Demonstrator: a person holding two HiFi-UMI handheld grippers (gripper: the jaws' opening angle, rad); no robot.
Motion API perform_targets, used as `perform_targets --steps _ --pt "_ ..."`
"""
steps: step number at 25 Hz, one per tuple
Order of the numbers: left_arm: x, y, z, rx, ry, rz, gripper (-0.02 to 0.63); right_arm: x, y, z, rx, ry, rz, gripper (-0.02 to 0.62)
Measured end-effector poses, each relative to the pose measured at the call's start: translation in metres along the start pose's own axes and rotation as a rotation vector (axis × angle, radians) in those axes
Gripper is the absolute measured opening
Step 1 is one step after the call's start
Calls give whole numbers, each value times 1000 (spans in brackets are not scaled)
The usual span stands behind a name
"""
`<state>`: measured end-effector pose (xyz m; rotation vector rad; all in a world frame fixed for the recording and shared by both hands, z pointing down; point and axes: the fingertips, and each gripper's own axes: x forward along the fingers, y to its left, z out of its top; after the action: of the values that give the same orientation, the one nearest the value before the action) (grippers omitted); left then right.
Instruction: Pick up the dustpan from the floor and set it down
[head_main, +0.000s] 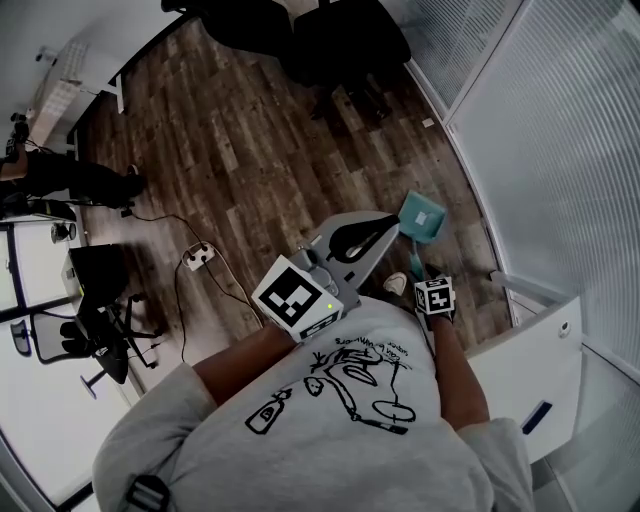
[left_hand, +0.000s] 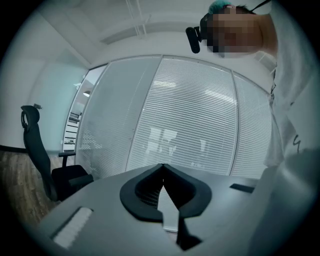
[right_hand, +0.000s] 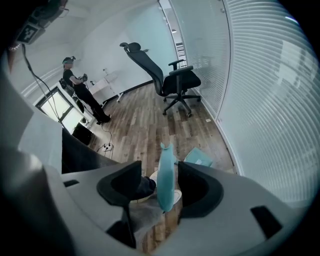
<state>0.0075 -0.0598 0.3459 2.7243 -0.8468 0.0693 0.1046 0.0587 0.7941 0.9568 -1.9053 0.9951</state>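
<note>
The right gripper (right_hand: 161, 169) has its jaws wide apart, straddling the upright teal handle (right_hand: 165, 182) of the dustpan (head_main: 422, 217) without squeezing it. The pan sits on the wood floor (head_main: 250, 130) by the glass wall (head_main: 560, 150). The left gripper (left_hand: 162, 169) is closed on nothing, probably just parked since one hand's enough.

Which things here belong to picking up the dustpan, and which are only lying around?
Belong to the job: teal dustpan, its handle between the jaws of the open right gripper.
Just around: office chair, power strip, idle shut left gripper, standing person.
</note>
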Motion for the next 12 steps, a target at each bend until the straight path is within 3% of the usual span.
perform_targets --steps 12 --pt "-8 14 -3 -2 22 35 2 24 -4 -2 -10 40 1 199"
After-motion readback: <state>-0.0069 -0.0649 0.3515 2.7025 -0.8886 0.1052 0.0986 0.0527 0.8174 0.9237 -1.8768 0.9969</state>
